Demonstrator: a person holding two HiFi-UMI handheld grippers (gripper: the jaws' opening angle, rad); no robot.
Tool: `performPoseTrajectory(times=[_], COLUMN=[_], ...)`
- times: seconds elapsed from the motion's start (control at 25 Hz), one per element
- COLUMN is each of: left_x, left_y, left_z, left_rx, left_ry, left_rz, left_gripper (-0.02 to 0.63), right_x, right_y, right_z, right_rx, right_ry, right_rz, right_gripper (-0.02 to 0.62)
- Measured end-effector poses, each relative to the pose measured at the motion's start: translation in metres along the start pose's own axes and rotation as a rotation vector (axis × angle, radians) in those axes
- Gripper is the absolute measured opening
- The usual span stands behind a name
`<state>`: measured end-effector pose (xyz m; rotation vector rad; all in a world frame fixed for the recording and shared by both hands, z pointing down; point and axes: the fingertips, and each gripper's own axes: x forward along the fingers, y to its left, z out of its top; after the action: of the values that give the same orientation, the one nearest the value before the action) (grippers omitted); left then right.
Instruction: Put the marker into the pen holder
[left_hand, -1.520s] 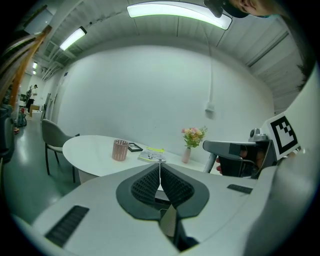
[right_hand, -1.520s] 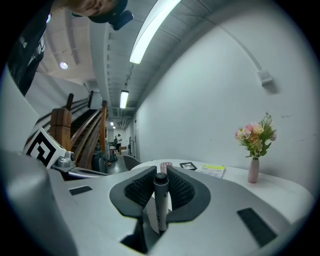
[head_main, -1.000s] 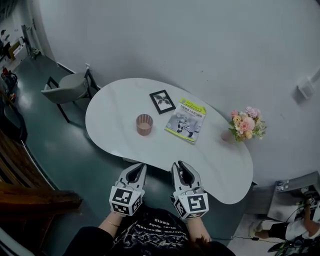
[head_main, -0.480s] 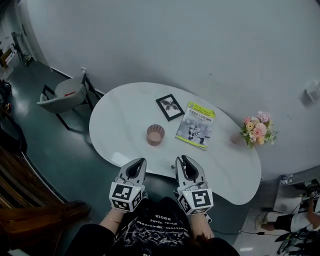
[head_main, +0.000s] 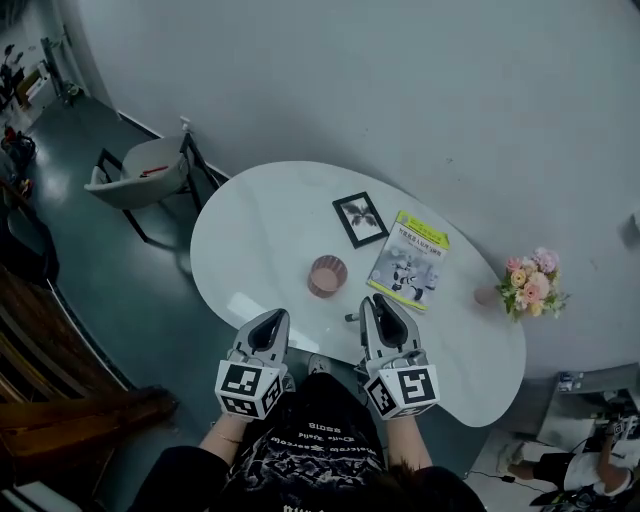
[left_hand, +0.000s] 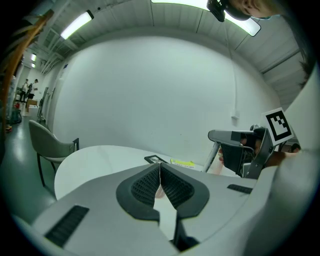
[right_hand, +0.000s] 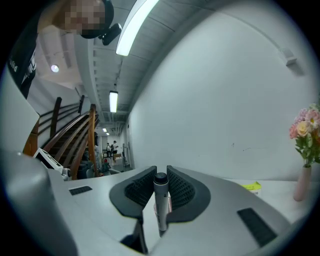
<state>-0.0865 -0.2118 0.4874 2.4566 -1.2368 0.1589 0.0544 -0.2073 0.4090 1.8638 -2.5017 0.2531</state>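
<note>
A pink ribbed pen holder (head_main: 327, 276) stands on the white table (head_main: 260, 230), near its front edge. My right gripper (head_main: 378, 309) hovers at that edge, just right of the holder, shut on a grey marker (right_hand: 161, 200). The marker stands crosswise between the pads, and one end pokes out to the left (head_main: 351, 317). My left gripper (head_main: 269, 324) hangs beside it, off the table's front edge, jaws shut on nothing. In the left gripper view the right gripper (left_hand: 239, 149) and the marker (left_hand: 212, 157) show at the right.
A black picture frame (head_main: 360, 219) and a yellow-green booklet (head_main: 411, 271) lie behind the holder. A vase of pink flowers (head_main: 532, 285) stands at the table's right end. A grey chair (head_main: 140, 170) sits at the far left end. The wall runs behind the table.
The view has shifted, so the table now sits further right and lower. Both grippers have come closer to the table's front edge. The right gripper still holds the marker.
</note>
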Motion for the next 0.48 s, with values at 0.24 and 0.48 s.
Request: performPoseTrajectory(times=[0.24, 0.48], left_x=[0.012, 0.021], left_y=[0.015, 0.024], left_z=[0.015, 0.021], left_rx=[-0.015, -0.026], left_ry=[-0.025, -0.043], left_rz=[0.076, 0.149], left_gripper=[0.025, 0.025], right_x=[0.035, 0.066], right_y=[-0.006, -0.014], right_z=[0.011, 0.024], right_rx=[0.005, 0.029], right_ry=[0.016, -0.012], right_rz=[0.080, 0.152], right_gripper=[0.084, 0.084])
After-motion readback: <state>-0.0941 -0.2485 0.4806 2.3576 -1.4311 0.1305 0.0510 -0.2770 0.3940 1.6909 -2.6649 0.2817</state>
